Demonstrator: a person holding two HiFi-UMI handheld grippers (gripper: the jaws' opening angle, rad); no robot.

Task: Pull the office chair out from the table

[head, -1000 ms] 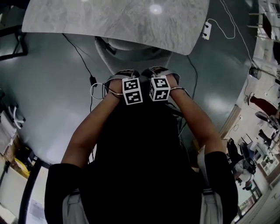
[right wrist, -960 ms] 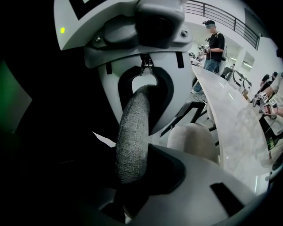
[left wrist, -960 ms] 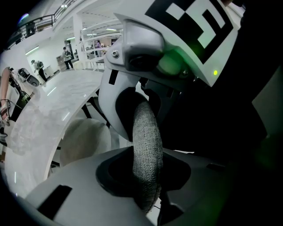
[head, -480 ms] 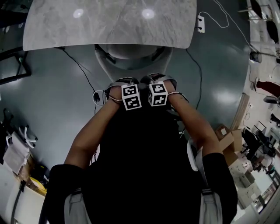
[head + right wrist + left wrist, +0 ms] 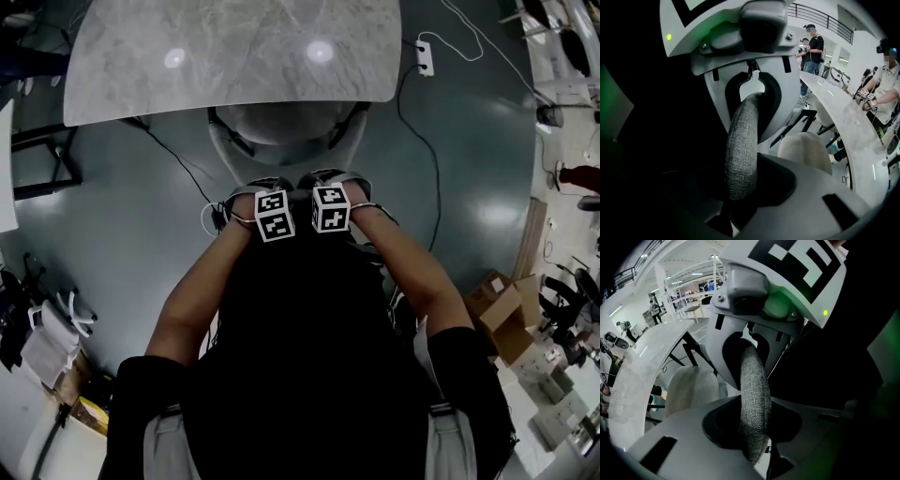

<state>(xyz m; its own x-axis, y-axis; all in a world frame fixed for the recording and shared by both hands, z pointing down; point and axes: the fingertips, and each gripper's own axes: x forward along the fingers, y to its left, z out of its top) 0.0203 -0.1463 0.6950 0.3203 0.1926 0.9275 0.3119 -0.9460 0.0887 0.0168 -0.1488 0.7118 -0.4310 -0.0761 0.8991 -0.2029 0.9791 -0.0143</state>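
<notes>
Two grippers bite side by side on the top of a pale grey cushioned office chair [image 5: 286,131] with a white shell; the left gripper [image 5: 262,185] has its jaws drawn narrow onto the backrest's grey woven fabric rim [image 5: 753,380]; the right gripper [image 5: 324,178] pinches the same rim just beside it. Rounded seat and dark arm struts show ahead of them; the seat's front sits under the near edge of the grey marble-patterned tabletop [image 5: 234,47], the back towards the person.
</notes>
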